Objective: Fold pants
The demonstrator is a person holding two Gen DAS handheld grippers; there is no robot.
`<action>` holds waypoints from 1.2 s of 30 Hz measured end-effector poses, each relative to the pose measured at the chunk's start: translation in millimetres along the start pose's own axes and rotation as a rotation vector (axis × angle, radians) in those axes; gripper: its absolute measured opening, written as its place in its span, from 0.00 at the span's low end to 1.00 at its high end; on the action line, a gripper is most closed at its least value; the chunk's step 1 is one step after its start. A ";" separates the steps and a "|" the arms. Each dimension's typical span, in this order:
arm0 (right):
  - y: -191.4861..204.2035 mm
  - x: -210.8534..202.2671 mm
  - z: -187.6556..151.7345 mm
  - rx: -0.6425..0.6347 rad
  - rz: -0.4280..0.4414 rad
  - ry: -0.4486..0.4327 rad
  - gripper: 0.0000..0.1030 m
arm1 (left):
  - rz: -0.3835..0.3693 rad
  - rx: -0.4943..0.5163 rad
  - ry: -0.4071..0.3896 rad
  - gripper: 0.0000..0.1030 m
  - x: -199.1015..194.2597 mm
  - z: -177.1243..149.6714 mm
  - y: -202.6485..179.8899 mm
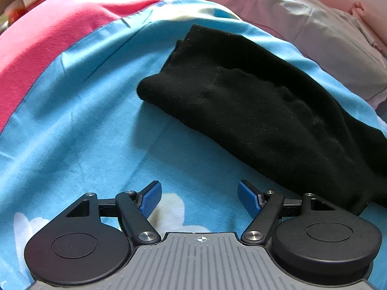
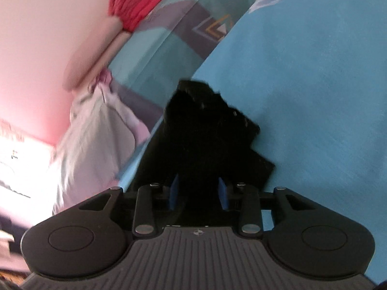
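Observation:
The black pants (image 1: pixel 254 111) lie folded into a long band on the blue bedsheet (image 1: pixel 84 120), running from the middle to the lower right edge of the left wrist view. My left gripper (image 1: pixel 198 186) hangs open over bare sheet just short of the pants, with nothing between its blue pads. In the blurred right wrist view, the black pants (image 2: pixel 205 125) stretch away from my right gripper (image 2: pixel 198 186). Its pads stand a little apart, and dark cloth fills the gap between them.
A pink blanket (image 1: pixel 48 36) covers the bed's far left. A pale crumpled pillow or cover (image 1: pixel 290 17) lies behind the pants. In the right wrist view I see a patterned cover (image 2: pixel 174 31), a red bundle (image 2: pixel 135 7) and pale cloth (image 2: pixel 101 133) against a pink wall.

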State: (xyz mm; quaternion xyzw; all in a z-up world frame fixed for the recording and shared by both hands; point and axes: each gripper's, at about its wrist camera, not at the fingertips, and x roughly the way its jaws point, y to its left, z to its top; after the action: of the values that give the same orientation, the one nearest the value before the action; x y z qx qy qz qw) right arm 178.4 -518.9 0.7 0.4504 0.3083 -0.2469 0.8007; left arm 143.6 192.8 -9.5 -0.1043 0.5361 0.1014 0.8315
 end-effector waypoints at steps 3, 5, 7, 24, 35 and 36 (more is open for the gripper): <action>11.8 3.4 2.5 -0.065 -0.080 0.015 0.07 | 0.003 -0.017 0.003 1.00 0.1 -0.8 3.3; 19.2 -16.5 2.6 -0.115 -0.026 -0.014 0.07 | 0.003 -0.024 0.001 1.00 0.6 -2.4 4.3; 21.6 -43.1 3.0 -0.120 0.046 -0.051 0.07 | 0.002 -0.028 0.005 1.00 2.4 -4.7 4.9; 186.5 -51.1 -224.0 -1.231 0.266 0.126 0.61 | 0.014 -0.009 -0.031 1.00 -2.5 -19.5 13.9; 264.6 34.0 -366.2 -1.588 0.321 0.232 0.05 | 0.058 0.043 -0.075 1.00 -13.1 -58.8 37.1; 269.0 33.9 -359.0 -1.571 0.320 0.171 0.05 | 0.064 0.050 -0.084 1.00 -13.8 -61.6 38.5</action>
State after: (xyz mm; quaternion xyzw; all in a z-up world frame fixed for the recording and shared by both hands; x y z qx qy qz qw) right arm 285.4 -82.2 -15.5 -0.1882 0.3838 0.1951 0.8827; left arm 73.6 211.5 -24.2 -0.0620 0.5061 0.1186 0.8520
